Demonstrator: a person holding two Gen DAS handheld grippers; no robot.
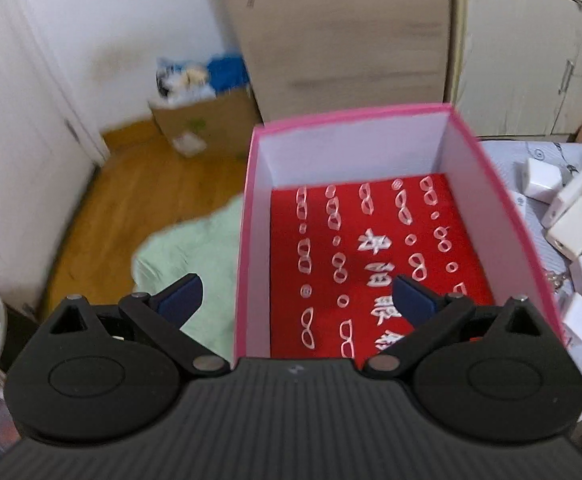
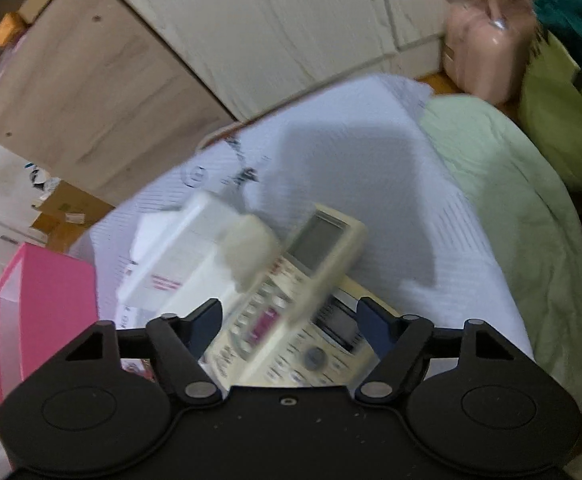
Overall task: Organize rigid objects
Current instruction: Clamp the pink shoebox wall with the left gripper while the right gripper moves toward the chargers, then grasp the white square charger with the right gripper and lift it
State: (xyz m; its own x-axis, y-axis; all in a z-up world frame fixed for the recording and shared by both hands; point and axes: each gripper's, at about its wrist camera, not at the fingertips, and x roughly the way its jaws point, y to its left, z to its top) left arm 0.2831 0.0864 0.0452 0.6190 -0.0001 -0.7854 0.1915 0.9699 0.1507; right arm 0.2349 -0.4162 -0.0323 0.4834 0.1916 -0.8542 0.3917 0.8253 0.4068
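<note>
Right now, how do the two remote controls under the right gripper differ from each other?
The upper remote lies tilted on top, while the lower remote lies flat beneath it. The upper remote shows its whole screen; the lower remote is partly covered. The upper remote has a pink patch among its buttons; the lower has a round grey pad. Both are cream with a screen.

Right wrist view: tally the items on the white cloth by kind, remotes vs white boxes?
Remote controls: 2, one lying across another
White boxes: 2, a larger one and a smaller one, blurred
Total: 4
</note>
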